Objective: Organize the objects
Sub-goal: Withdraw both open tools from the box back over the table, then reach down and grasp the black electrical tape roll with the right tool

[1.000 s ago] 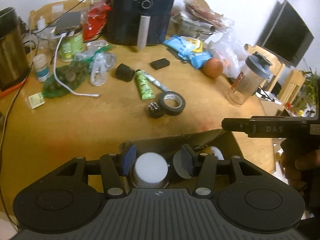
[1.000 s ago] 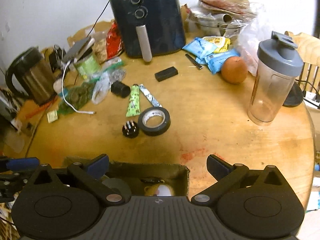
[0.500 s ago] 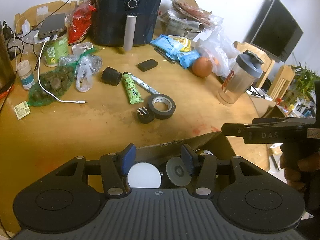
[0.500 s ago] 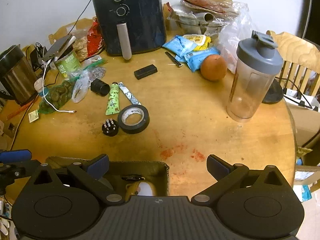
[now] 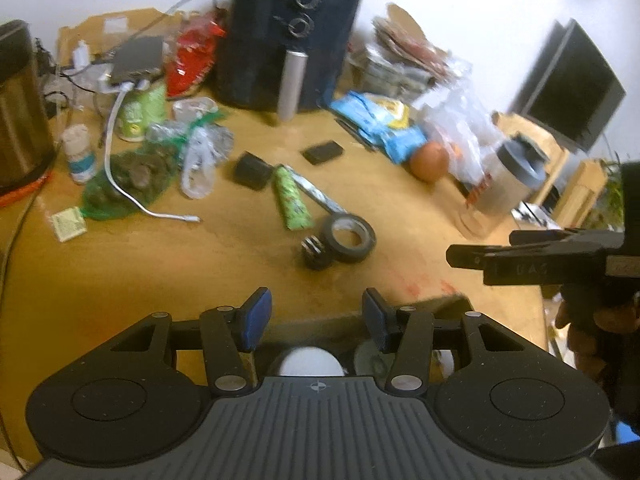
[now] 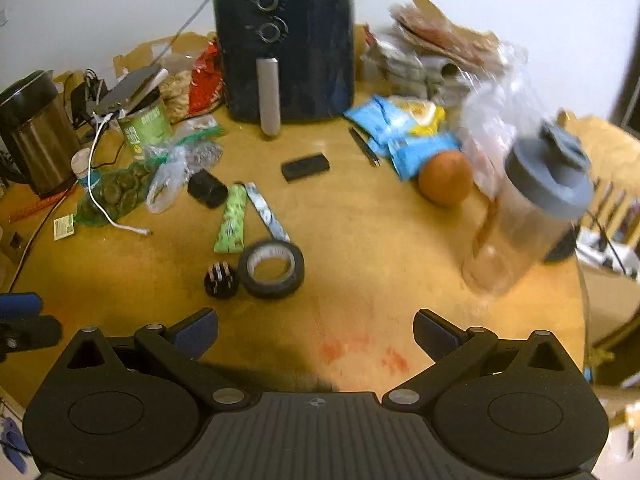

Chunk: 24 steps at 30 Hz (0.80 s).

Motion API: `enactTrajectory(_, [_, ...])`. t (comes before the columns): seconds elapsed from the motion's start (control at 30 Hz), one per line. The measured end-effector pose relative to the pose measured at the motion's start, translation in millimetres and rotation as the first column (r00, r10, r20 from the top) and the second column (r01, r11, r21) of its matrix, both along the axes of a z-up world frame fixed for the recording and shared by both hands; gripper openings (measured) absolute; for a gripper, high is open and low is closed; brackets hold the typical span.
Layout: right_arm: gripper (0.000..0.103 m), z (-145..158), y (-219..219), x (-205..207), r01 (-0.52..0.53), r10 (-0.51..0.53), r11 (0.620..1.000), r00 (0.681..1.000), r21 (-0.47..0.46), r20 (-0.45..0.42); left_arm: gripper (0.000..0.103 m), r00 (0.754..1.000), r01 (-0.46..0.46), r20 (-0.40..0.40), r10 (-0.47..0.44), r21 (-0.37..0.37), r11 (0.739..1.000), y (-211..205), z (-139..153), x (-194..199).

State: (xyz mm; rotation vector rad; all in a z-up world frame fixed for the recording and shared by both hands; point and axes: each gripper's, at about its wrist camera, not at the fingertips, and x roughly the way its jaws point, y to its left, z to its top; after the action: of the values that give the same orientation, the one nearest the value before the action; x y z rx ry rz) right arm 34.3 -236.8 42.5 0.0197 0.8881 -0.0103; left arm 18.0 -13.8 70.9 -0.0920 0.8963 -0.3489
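Likely next pick: tape roll (image 6: 272, 269), lying flat on the table (image 6: 400, 248), hole up, touching the small black plug (image 6: 221, 279) on its left. No long axis on the roll itself, so approach angle is free; the plug side is the one to avoid.

Green tube (image 6: 231, 218) and foil strip (image 6: 266, 212) sit just behind the roll, both with long axes running away from the camera, the strip tilted and nearly touching the roll's far edge.

Right gripper (image 6: 316, 330): jaws wide apart, nothing between them. The roll is ahead and slightly left of its centre line, nearer the left finger. Bare table in between, clear path.

Left gripper (image 5: 316, 312): jaws parted about halfway, empty. From here the roll (image 5: 349, 238) is ahead and slightly right of centre, plug (image 5: 317, 253) in front of it. The box (image 5: 448, 306) is directly under and behind the fingers, with a white round thing (image 5: 311, 360) inside.

Judgement: both are near; right has the wider opening and no plug in its line, so it's the better candidate. Left seems parked over the box.

Further out: black block (image 6: 305, 166), orange (image 6: 445, 176), shaker (image 6: 528, 216) well right, air fryer (image 6: 284, 48) at the back. Frames are blurred, so fine detail is unreliable.
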Motion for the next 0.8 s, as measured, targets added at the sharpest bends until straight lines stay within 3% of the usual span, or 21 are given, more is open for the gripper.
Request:
enactTrajectory(0.1, [0.103,-2,8,19,-0.039,0.038,0.998,0.999,-0.04,-0.026,0.049,0.999,-0.045,0.017,0.045,-0.004,0.999,7,6,4])
enactTrajectory(0.37, [0.103,-6,12,55,-0.091,0.096,0.994,0.991,0.055,-0.088,0.049,0.994,-0.109,0.021,0.108,0.002,0.994,10,9,14])
enactTrajectory(0.6, [0.103,-9,11,71,-0.188,0.195,0.978,0.978,0.088,-0.075,0.049,0.992,-0.124,0.003,0.124,-0.015,0.992,6,8,20])
enactTrajectory(0.8, [0.103,-18,6,85,-0.197,0.201,0.978,0.977,0.061,-0.068,0.049,0.993,-0.111,-0.026,0.111,-0.001,0.994,-4,3,24])
